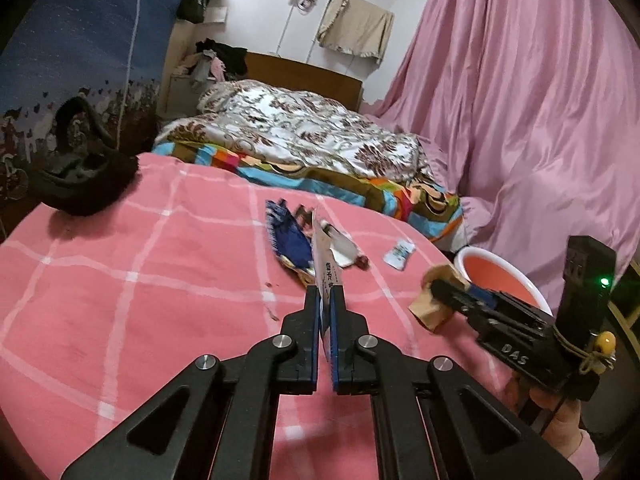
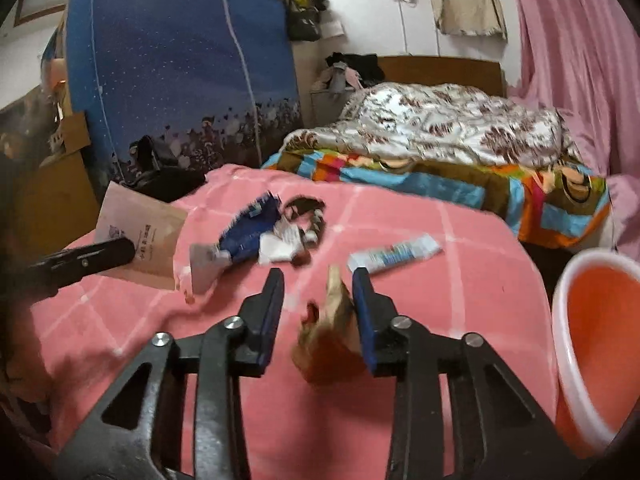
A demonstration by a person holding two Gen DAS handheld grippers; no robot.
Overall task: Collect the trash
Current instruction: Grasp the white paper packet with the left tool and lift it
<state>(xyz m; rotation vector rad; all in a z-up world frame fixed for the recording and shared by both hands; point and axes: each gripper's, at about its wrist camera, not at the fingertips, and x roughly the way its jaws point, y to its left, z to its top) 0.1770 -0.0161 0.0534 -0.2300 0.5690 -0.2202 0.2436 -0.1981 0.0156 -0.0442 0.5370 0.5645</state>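
Observation:
My left gripper (image 1: 325,296) is shut on a flat paper packet (image 1: 325,268), held edge-on above the pink checked cover (image 1: 140,280); in the right wrist view the packet (image 2: 140,236) shows as a tan sheet in the left gripper (image 2: 120,250). My right gripper (image 2: 318,278) stands open with a crumpled brown wrapper (image 2: 328,340) against its right finger; whether it is gripped I cannot tell. In the left wrist view that gripper (image 1: 434,292) carries the wrapper (image 1: 430,312). A blue wrapper (image 1: 290,240), white scraps (image 1: 340,246) and a small white-blue sachet (image 1: 399,254) lie on the cover.
An orange-lined white bin (image 2: 596,344) stands at the right of the table, also in the left wrist view (image 1: 496,276). A black bag (image 1: 80,184) sits at the far left. A bed with a floral quilt (image 1: 300,128) and pink curtains (image 1: 520,100) lie behind.

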